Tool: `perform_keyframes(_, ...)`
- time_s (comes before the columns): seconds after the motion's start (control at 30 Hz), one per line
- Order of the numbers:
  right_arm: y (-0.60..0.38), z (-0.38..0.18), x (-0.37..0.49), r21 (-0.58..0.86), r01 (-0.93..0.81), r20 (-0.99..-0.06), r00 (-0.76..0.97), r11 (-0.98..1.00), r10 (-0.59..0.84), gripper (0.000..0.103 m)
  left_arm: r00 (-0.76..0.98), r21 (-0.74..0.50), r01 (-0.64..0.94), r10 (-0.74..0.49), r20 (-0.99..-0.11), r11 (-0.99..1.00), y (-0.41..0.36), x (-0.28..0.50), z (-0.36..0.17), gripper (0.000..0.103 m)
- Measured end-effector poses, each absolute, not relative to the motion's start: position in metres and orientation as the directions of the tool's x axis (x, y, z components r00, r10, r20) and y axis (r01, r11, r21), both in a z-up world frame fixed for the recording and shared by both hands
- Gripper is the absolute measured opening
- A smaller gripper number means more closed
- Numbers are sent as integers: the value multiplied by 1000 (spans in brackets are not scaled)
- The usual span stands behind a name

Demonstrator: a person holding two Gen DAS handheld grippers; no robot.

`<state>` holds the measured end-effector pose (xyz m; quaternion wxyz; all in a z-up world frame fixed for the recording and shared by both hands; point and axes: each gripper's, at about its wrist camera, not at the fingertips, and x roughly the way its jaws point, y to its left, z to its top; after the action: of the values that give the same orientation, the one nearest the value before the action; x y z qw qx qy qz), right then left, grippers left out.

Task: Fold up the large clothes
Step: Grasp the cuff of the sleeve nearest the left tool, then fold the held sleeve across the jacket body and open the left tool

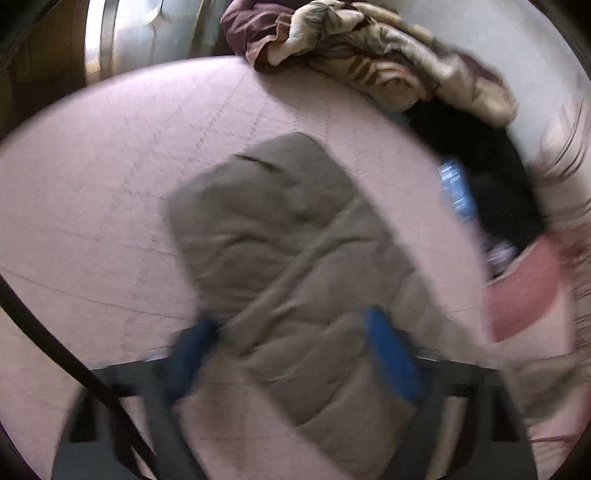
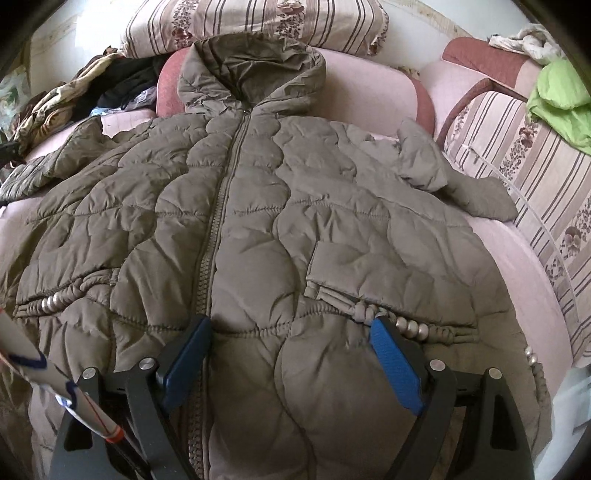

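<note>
An olive quilted hooded jacket (image 2: 280, 221) lies front up, zipped, spread on a pink bed (image 2: 517, 280), hood toward the pillow. My right gripper (image 2: 291, 325) is open, its blue fingers (image 2: 395, 365) hovering over the jacket's lower front by the beaded waist cord. In the blurred left wrist view, one jacket sleeve (image 1: 288, 266) stretches across the pink sheet (image 1: 92, 206). My left gripper (image 1: 291, 325) is open, its fingers (image 1: 391, 354) on either side of the sleeve's near part.
A striped floral pillow (image 2: 255, 22) lies behind the hood. A crumpled patterned blanket (image 1: 388, 55) and dark clothes (image 1: 491, 177) are piled at the bed's edge. A striped quilt (image 2: 528, 162) and a green cloth (image 2: 561, 99) lie at the right.
</note>
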<state>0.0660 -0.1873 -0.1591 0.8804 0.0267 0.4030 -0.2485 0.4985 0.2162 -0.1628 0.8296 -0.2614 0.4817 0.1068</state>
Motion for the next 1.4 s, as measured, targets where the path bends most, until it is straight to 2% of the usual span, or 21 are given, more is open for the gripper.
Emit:
perform_keyframes(0.03,-187,-159,66,-156,457,-720,554,876,-417,91,493,-276,-431,-32,-869,859,211,500,-161,37)
perform_keyframes(0.07,-186,-160,66,-157,455,-719,556,876,-418,91,474,-234,-419,-8,-881,877,206,502,-157,30)
perform_keyframes(0.1,-186,-160,66,-156,455,-718,558,877,-417,91,465,-231,-408,-16,-885,883,203,503,-154,18)
perform_keyframes(0.13,-186,-161,66,-154,455,-716,560,877,-416,91,464,-235,-401,-25,-886,885,202,502,-150,14)
perform_keyframes(0.33,-188,-154,60,-121,445,-714,582,887,-389,90,541,-274,-251,-101,-835,928,153,477,-88,9)
perform_keyframes(0.53,-188,-123,35,-134,455,-634,644,881,-429,89,622,-240,57,-223,-751,969,37,419,-13,9)
perform_keyframes(0.7,-207,-110,14,-95,506,-621,643,857,-449,89,595,-234,263,-348,-724,936,-55,360,1,8)
perform_keyframes(0.87,-232,-103,-10,-59,573,-621,620,817,-479,89,493,-259,396,-442,-749,881,-129,305,-27,9)
perform_keyframes(1.07,-257,-90,-31,-21,615,-627,606,788,-490,90,435,-166,423,-360,-825,891,-164,254,-71,17)
perform_keyframes(1.2,-272,-86,-29,-3,610,-648,602,792,-466,90,485,-129,409,-335,-808,903,-131,211,-67,46)
perform_keyframes(1.3,-282,-85,-16,51,593,-677,612,804,-409,91,588,-51,363,-271,-762,931,-97,180,-62,67)
perform_keyframes(1.4,-290,-89,10,134,554,-713,630,822,-308,92,649,7,298,-197,-735,954,-67,169,-72,69)
